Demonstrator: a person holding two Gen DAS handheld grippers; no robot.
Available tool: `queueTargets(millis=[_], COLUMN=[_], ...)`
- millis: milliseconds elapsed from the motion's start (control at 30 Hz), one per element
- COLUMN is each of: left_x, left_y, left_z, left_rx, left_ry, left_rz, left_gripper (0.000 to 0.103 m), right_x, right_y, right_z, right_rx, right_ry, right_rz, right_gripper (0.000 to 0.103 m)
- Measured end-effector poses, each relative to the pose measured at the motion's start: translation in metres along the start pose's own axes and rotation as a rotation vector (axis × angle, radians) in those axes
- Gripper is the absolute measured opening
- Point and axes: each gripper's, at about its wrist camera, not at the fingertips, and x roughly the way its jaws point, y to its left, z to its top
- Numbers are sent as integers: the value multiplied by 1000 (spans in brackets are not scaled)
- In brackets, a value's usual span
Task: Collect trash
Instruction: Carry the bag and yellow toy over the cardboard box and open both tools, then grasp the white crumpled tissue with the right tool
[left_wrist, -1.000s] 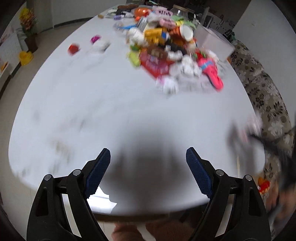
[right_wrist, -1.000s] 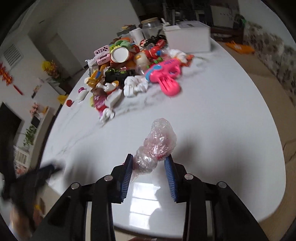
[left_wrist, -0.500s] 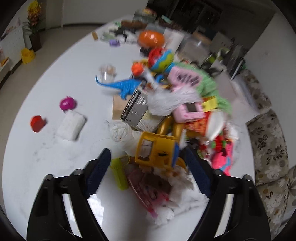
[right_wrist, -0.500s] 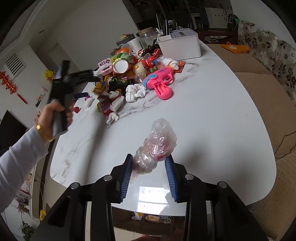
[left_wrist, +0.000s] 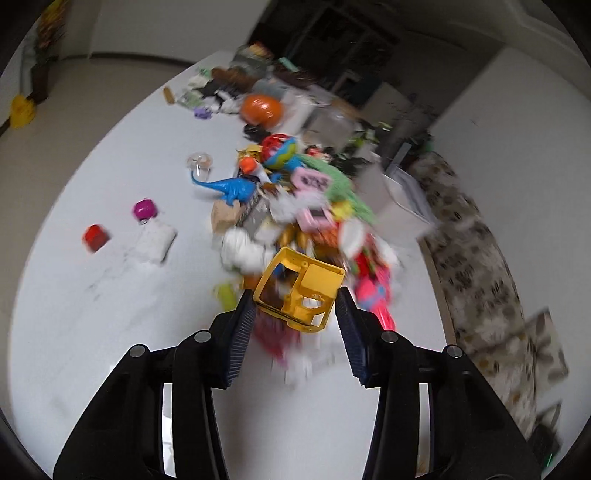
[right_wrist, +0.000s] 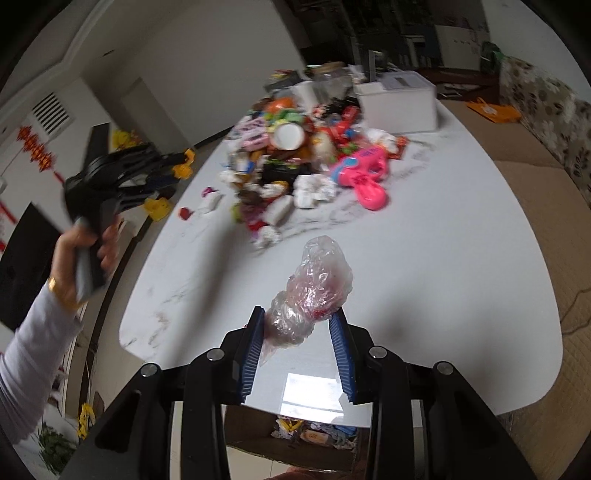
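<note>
Crumpled clear plastic wrap (right_wrist: 312, 295), with red showing through it, sits pinched between my right tongs (right_wrist: 297, 326), above the white surface (right_wrist: 443, 258). My left tongs (left_wrist: 295, 306) have just been closing; a yellow toy frame (left_wrist: 301, 291) is squeezed between their pads, over the toy pile (left_wrist: 295, 206).

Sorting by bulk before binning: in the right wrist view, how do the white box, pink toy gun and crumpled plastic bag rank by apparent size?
1. White box, largest, though farthest away.
2. Crumpled plastic bag and pink toy gun look alike; the bag, clamped in the right gripper, is nearest the camera, so no ranking between them.
</note>
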Motion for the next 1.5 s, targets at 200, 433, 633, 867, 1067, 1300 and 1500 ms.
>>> queueTargets(millis=[200, 433, 633, 867, 1067, 1300, 1500], left_x=[-84, -98, -53, 36, 97, 73, 1], left_y=[11, 61, 104, 145, 180, 176, 138], left_z=[-105, -244, -329, -392, -428, -412, -365], left_rx=[100, 34, -25, -35, -16, -1, 11], left_ry=[57, 275, 426, 540, 671, 671, 530], left_rz=[43, 84, 104, 190, 359, 412, 345], left_gripper=[44, 44, 44, 46, 74, 76, 77], right_x=[0, 37, 104, 190, 257, 217, 125], right_y=[55, 103, 101, 66, 28, 31, 71], right_z=[-18, -98, -176, -248, -288, -263, -187], right_rx=[-112, -157, -114, -56, 9, 19, -33], right_ry=[42, 247, 406, 517, 645, 591, 404], right_rz=[32, 70, 5, -82, -214, -209, -77], right_gripper=[36, 36, 36, 43, 77, 81, 82])
